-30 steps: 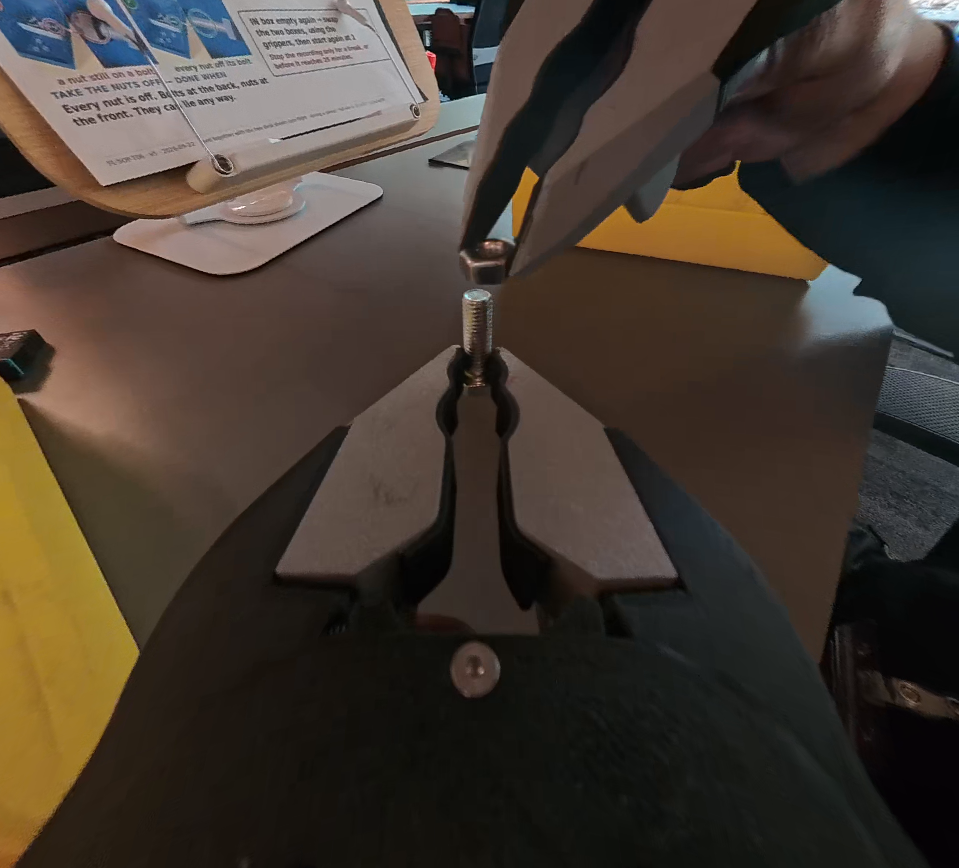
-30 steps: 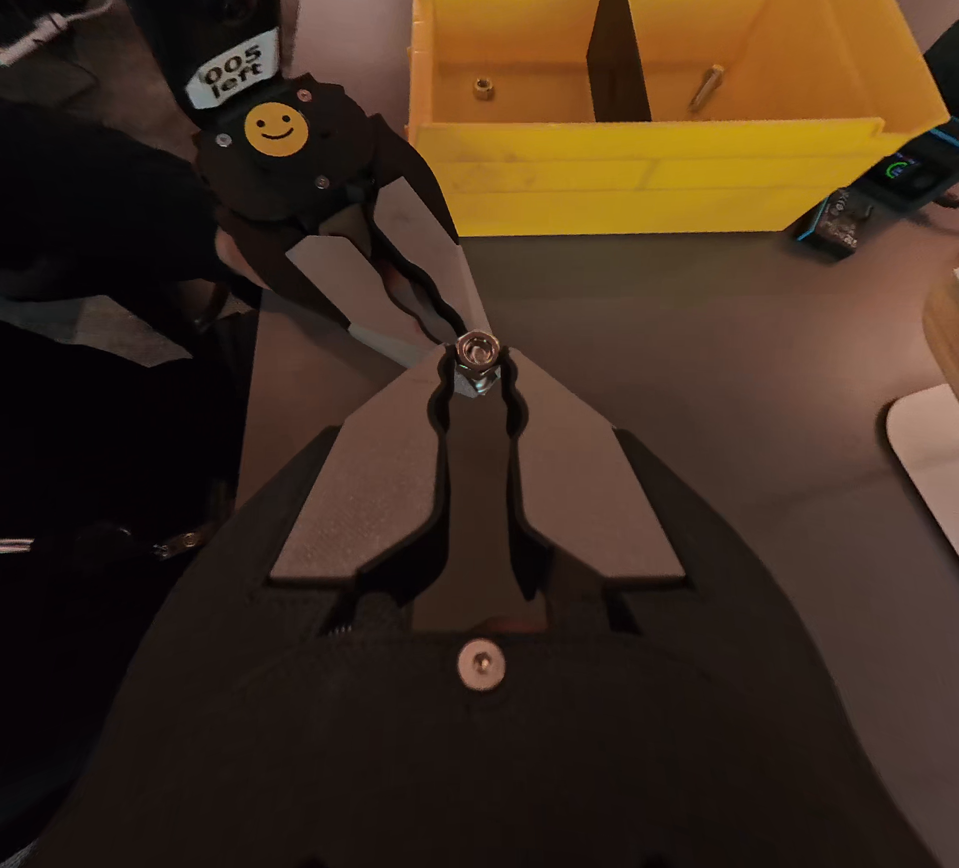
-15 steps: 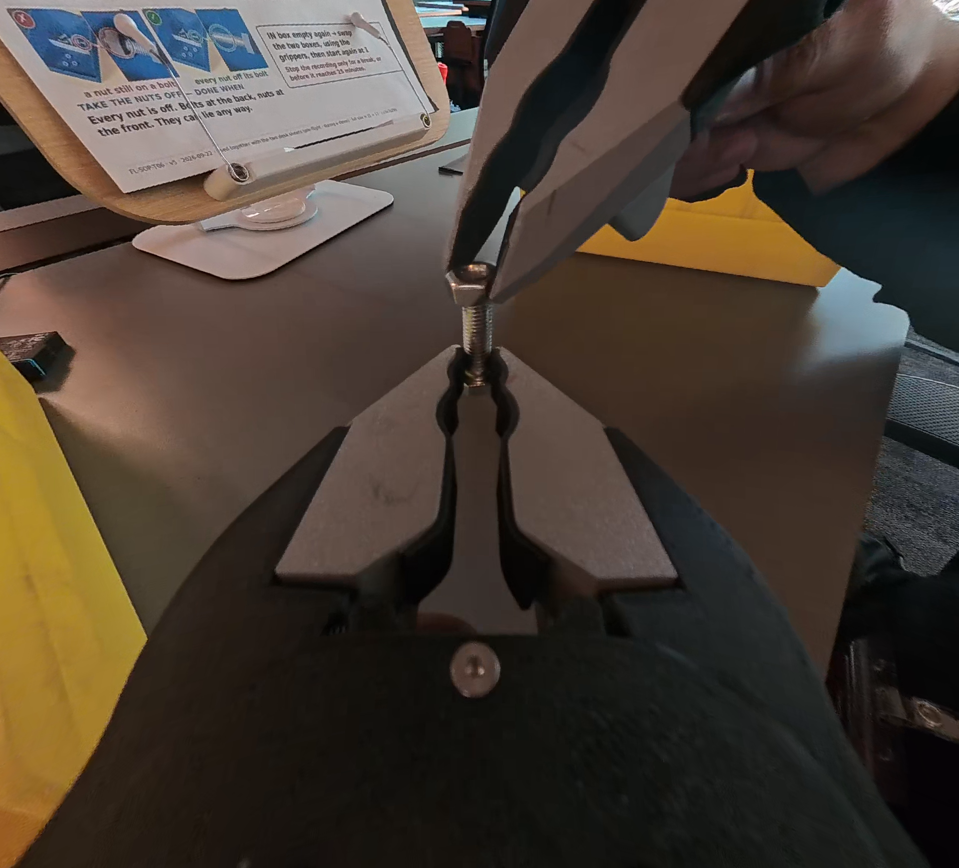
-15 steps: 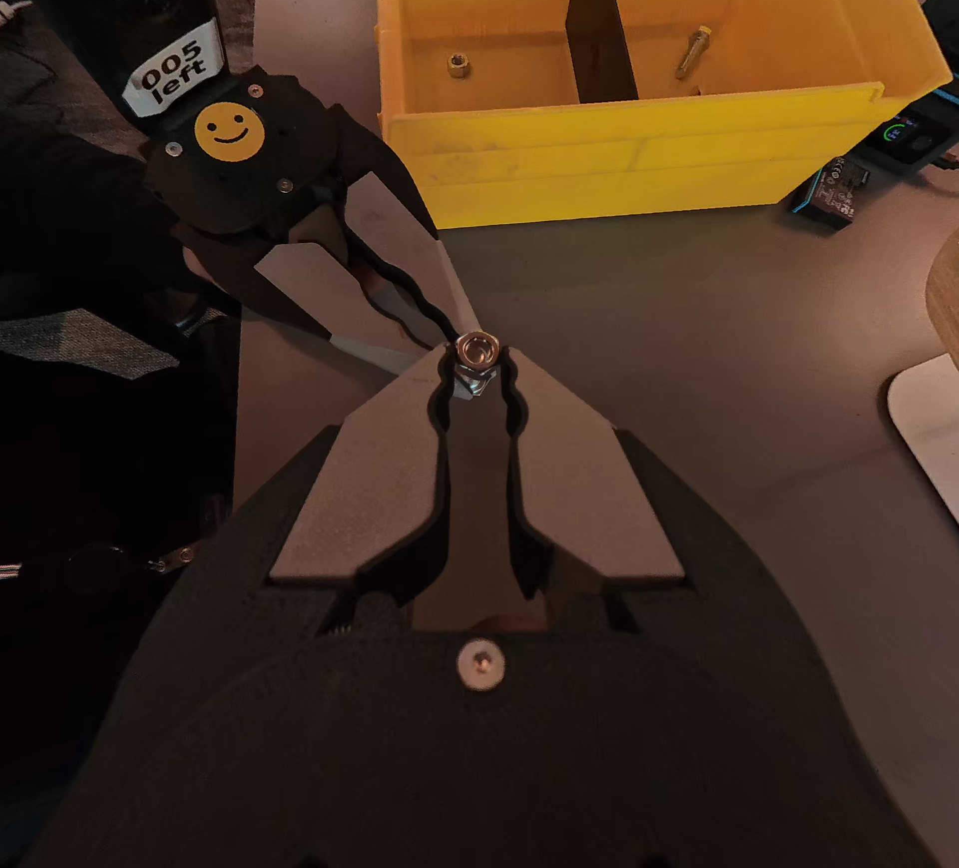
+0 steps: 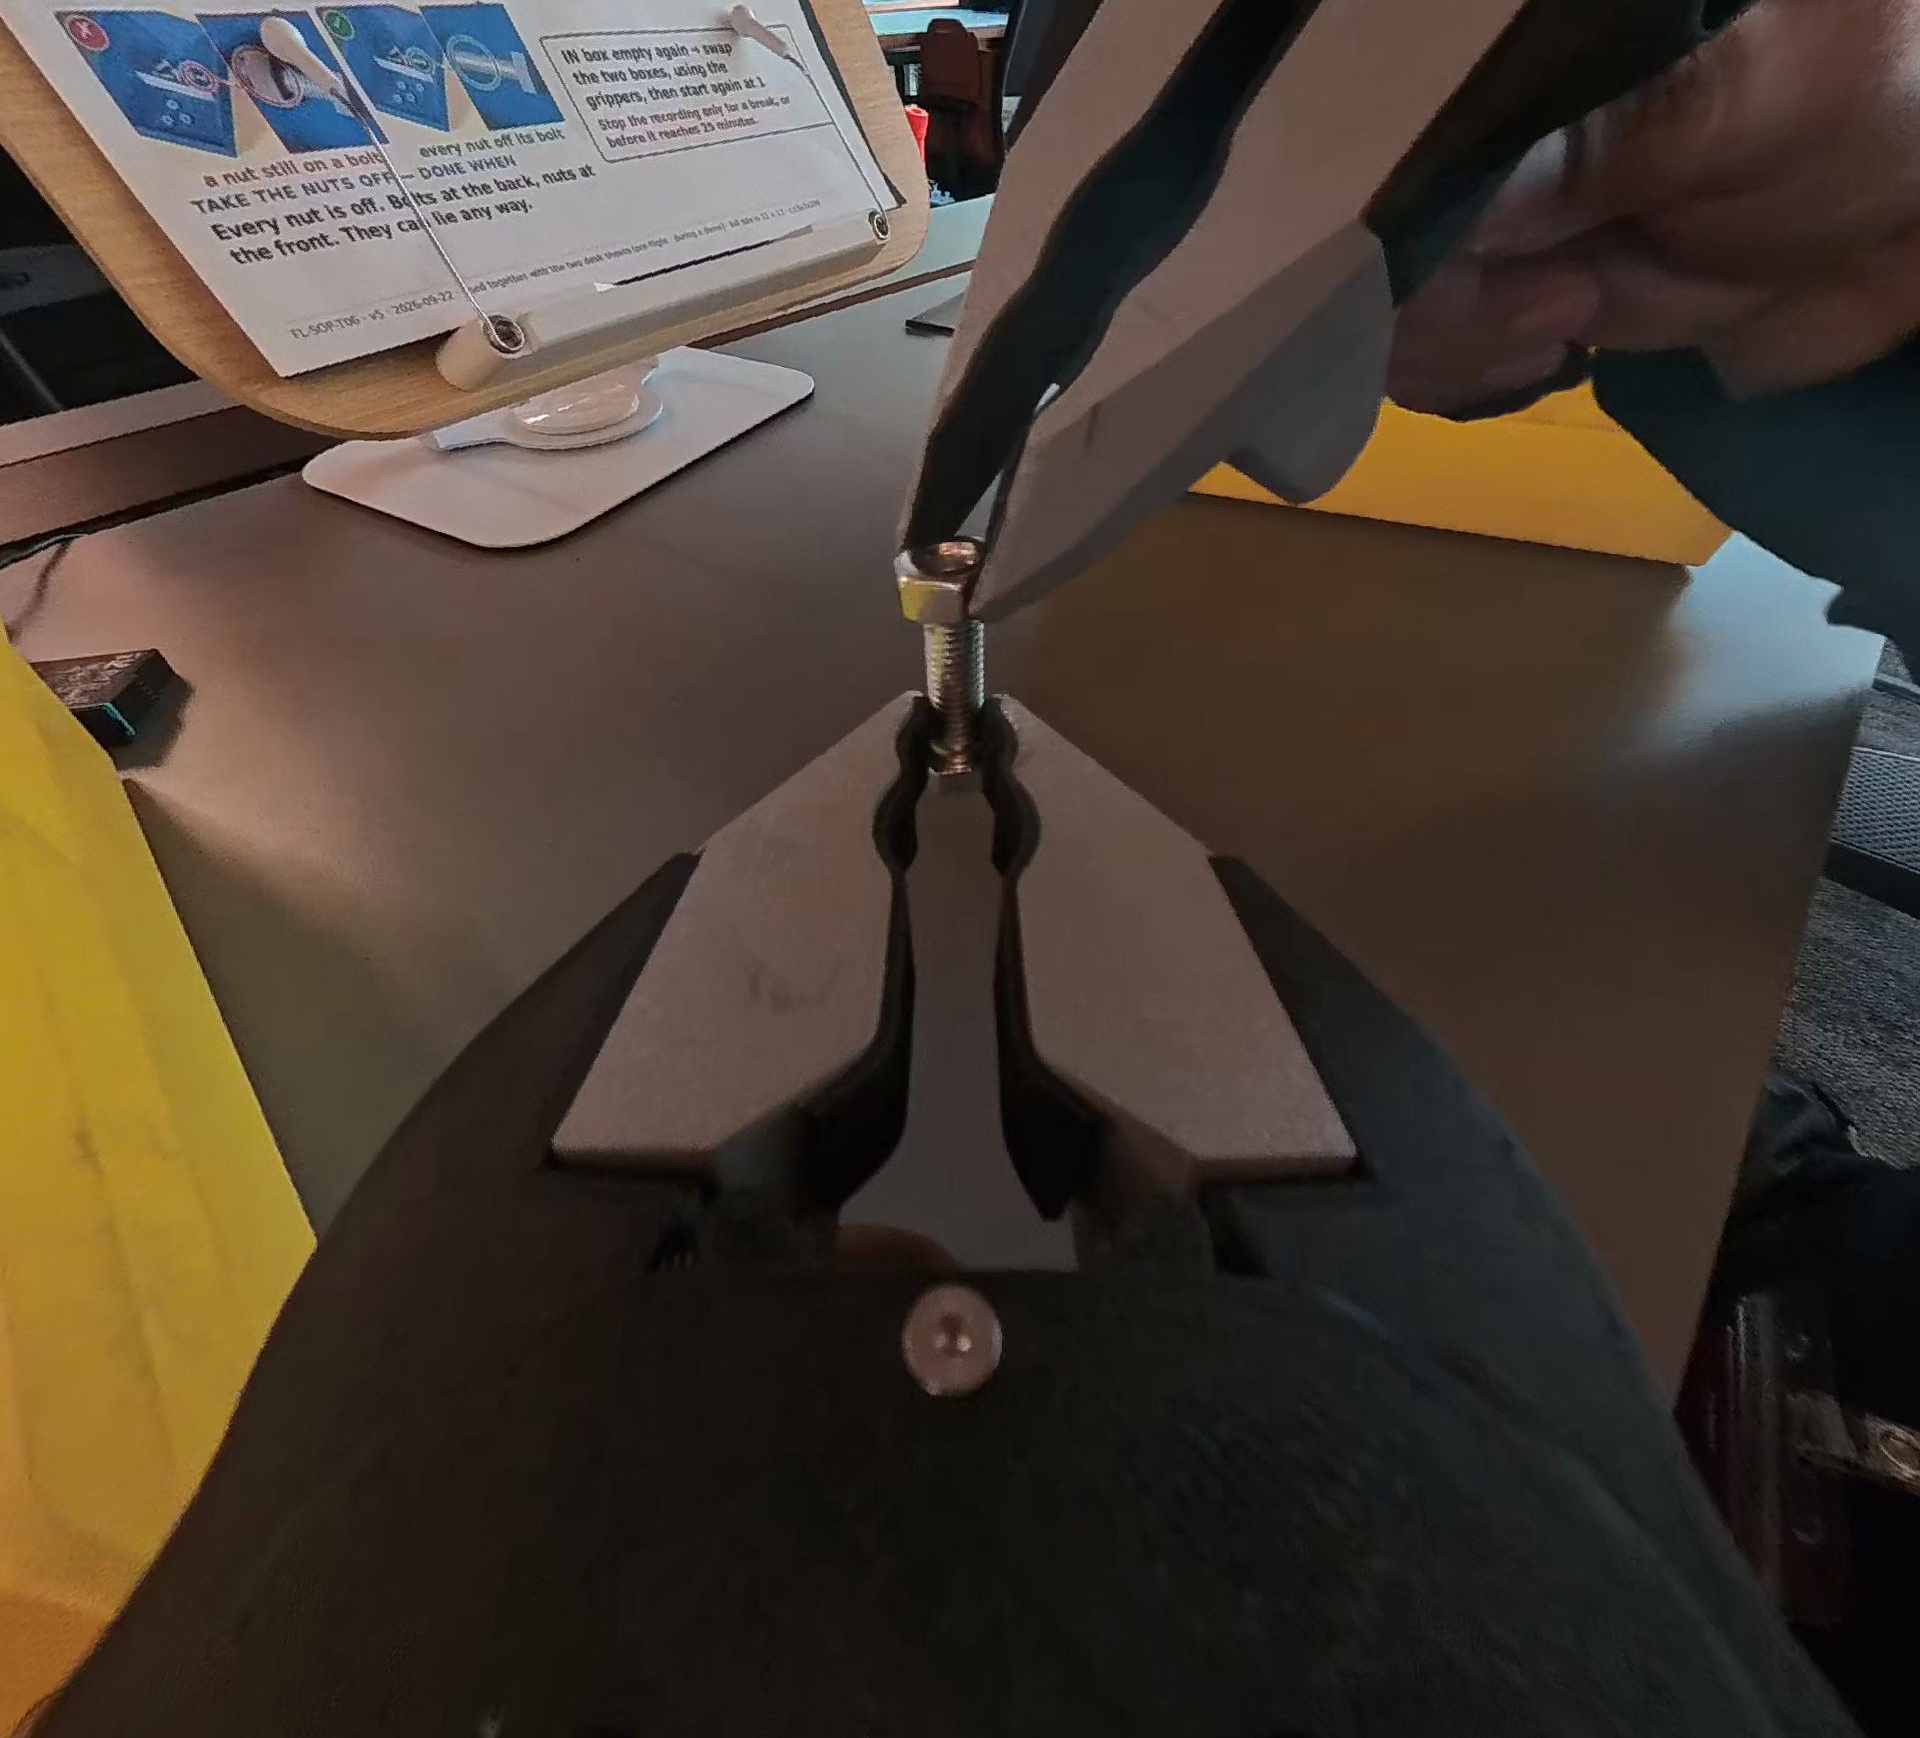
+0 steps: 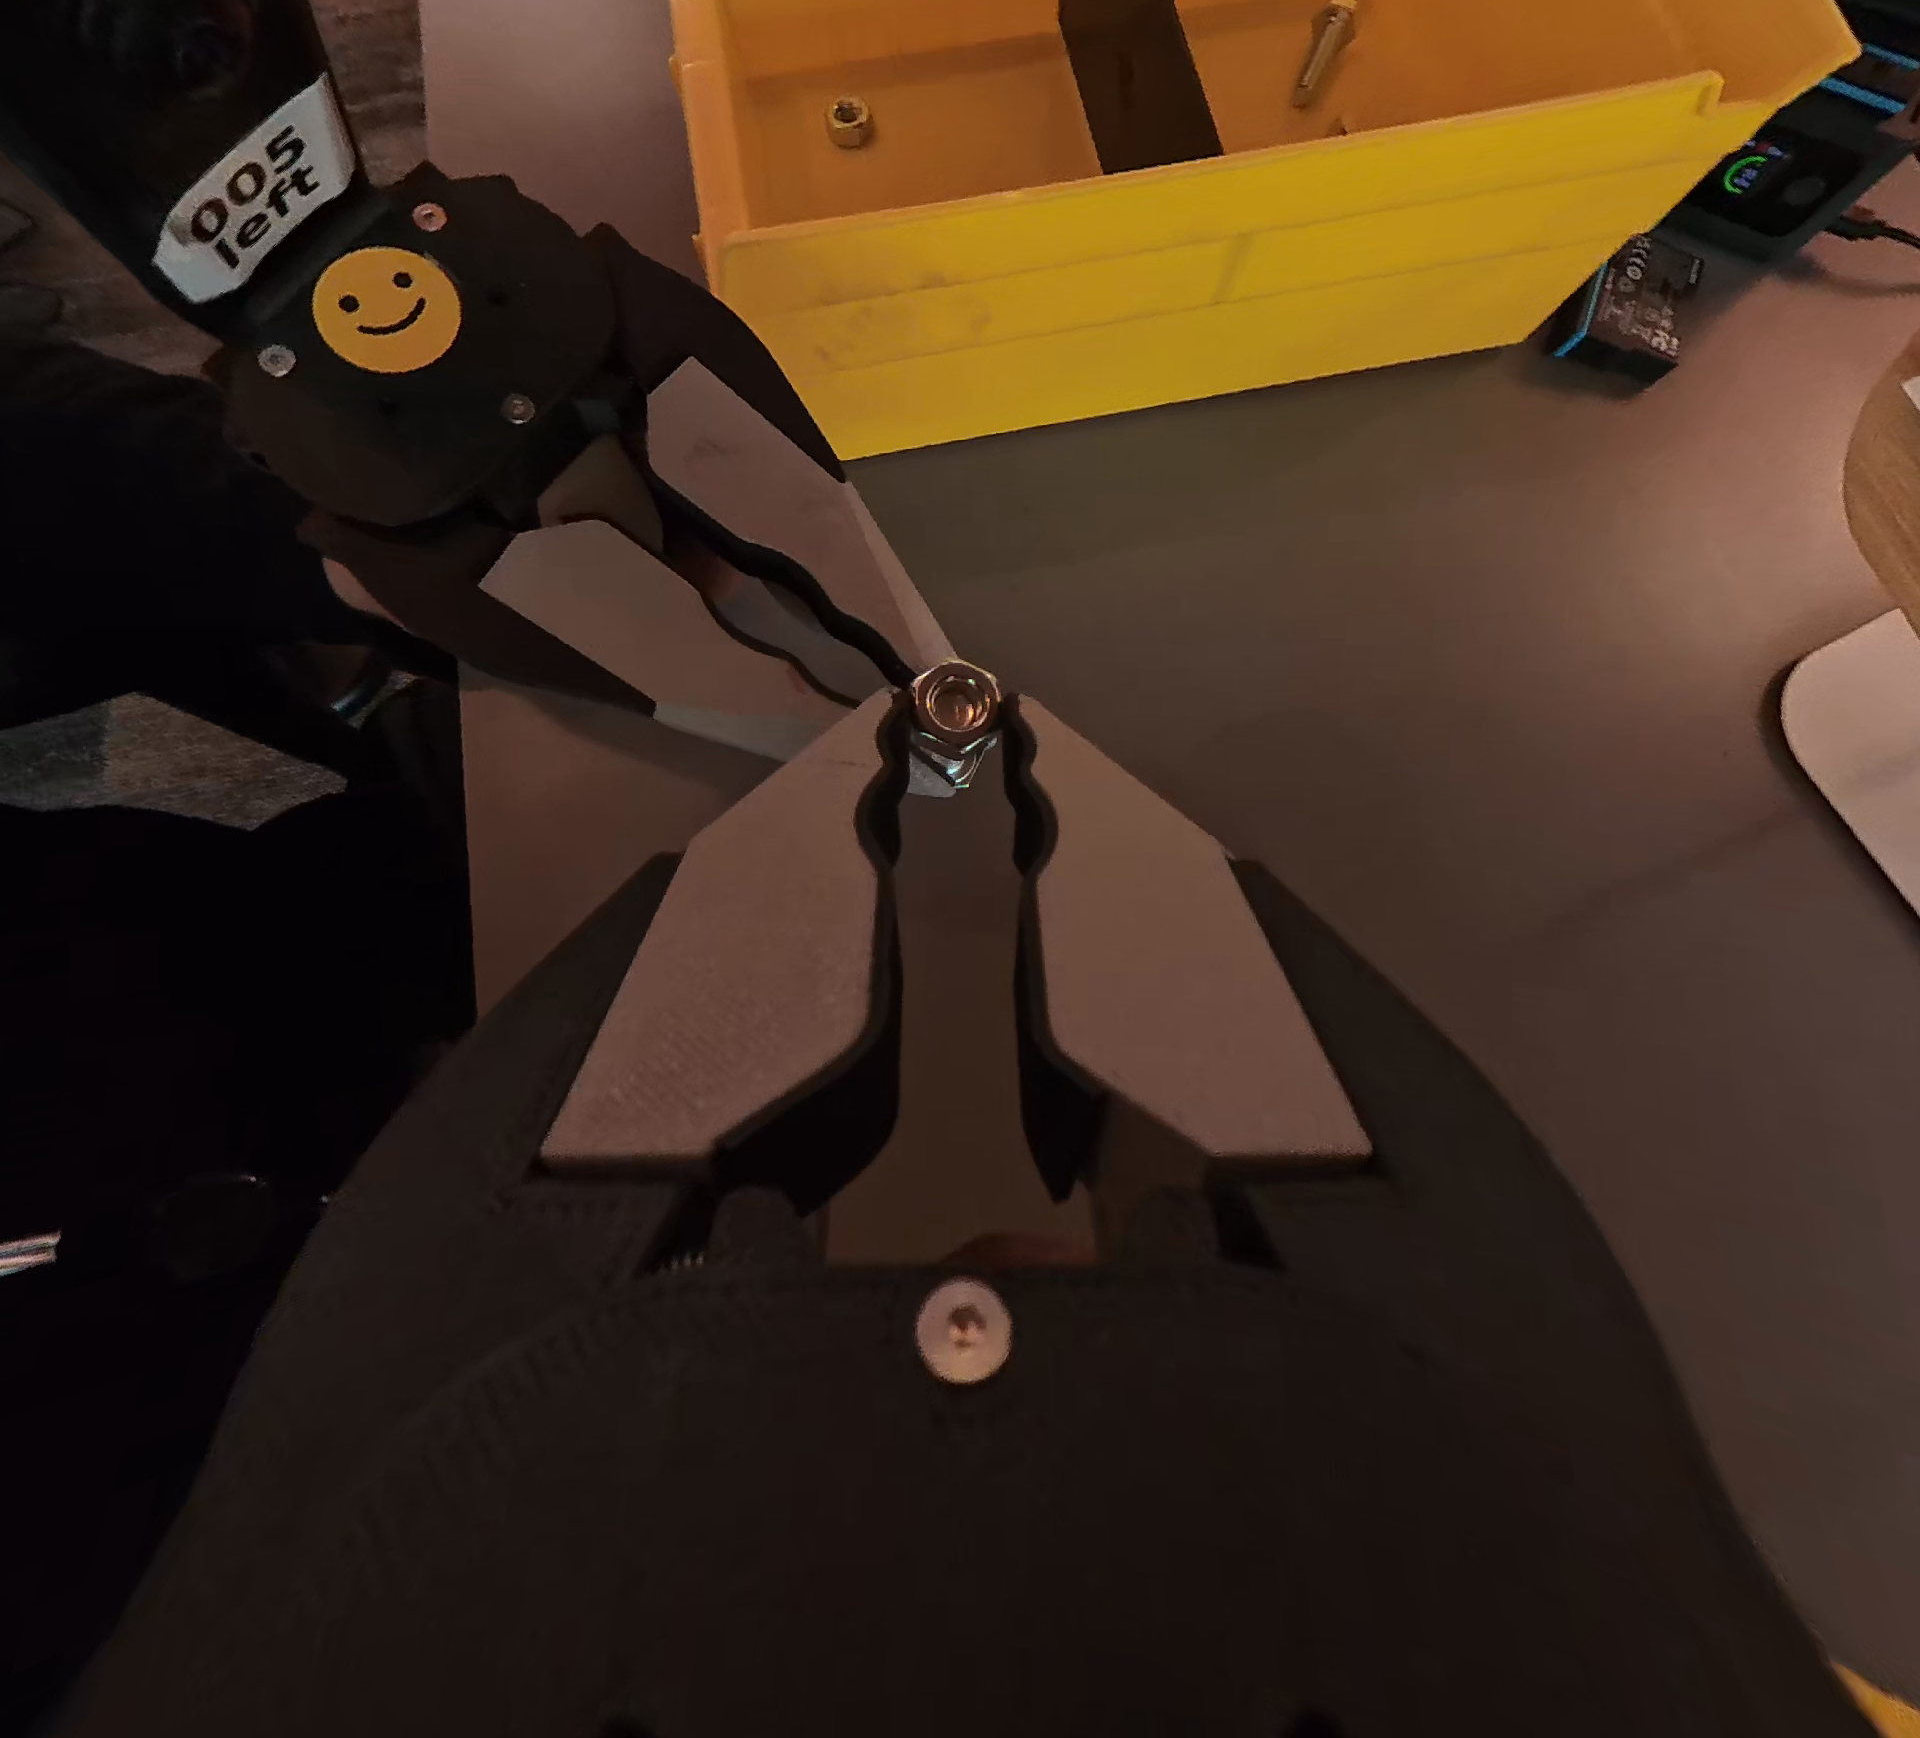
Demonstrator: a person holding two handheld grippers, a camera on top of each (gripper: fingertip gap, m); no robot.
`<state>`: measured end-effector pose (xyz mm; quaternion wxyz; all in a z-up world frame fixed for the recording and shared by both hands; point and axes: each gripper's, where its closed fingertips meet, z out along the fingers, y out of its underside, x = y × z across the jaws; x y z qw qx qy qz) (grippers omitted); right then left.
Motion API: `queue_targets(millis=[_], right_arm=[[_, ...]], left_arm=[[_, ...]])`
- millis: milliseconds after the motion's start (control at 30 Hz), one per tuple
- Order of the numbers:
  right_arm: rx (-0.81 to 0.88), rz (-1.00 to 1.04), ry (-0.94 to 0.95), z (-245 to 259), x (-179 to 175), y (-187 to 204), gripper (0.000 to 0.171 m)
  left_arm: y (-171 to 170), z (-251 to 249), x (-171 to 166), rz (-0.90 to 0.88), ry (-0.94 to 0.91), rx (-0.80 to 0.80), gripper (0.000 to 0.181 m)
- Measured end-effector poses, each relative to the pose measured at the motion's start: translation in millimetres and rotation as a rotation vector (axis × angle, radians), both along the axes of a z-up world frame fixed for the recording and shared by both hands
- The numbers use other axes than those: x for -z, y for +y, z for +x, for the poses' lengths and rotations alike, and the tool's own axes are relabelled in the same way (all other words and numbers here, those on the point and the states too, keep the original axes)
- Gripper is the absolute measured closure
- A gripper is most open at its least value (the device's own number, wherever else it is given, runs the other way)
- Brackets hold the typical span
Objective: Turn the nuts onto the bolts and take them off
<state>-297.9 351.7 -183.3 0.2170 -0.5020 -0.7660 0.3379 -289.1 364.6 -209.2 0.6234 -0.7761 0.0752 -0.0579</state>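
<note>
My left gripper [image 5: 954, 732] is shut on the head end of a steel bolt [image 5: 954, 665] that stands upright above the dark table. My right gripper [image 6: 951, 722] comes down from above and is shut on a steel hex nut [image 5: 933, 582]. The nut sits on the top end of the bolt's thread. In the right wrist view I look straight down through the nut [image 6: 951, 703], with the bolt head below it and the left gripper [image 6: 914, 680] reaching in from the left.
A yellow divided box [image 6: 1143, 275] stands on the far side, with one nut [image 6: 849, 122] in its left part and one bolt [image 6: 1322, 49] in its right part. A wooden stand with an instruction sheet [image 5: 436, 130] stands at the back left. A small black device [image 6: 1636, 306] lies beside the box. From either gripper's tips it is about 30 centimetres to the small black device [image 6: 1636, 306]. Look for it in the left wrist view [image 5: 70, 689] too.
One second ago the nut hung a little above the bolt tip. My right gripper has come down and the nut now sits on the thread's top end. Both grippers stay shut.
</note>
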Motion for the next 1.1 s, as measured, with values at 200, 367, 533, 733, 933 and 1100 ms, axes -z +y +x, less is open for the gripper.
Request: queue_targets(millis=[200, 367, 533, 733, 933, 1100], right_arm=[[0.085, 0.049, 0.004, -2.5, 2.0, 1.7, 0.156], [0.142, 0.074, 0.014, -5.0, 3.7, 3.0, 0.156], [0.168, 0.043, 0.029, -6.0, 2.9, 3.3, 0.156], [0.174, 0.056, 0.052, -5.3, 1.7, 2.5, 0.156], [0.159, 0.045, 0.07, -3.4, 1.0, 2.3, 0.156], [0.15, 0.003, 0.076, -2.7, 0.3, 2.5, 0.156]], left_arm=[[1.0, -3.9, 2.0, -0.01, 0.025, -0.044, 0.174], [1.7, -6.3, 4.0, -0.023, 0.035, -0.073, 0.174], [1.2, -6.6, 3.3, -0.019, 0.025, -0.071, 0.174], [0.7, -6.6, 2.3, -0.013, 0.022, -0.07, 0.174], [0.2, -6.7, 1.4, -0.007, 0.014, -0.068, 0.174], [0.0, -5.6, 1.1, -0.005, 0.013, -0.061, 0.174]])
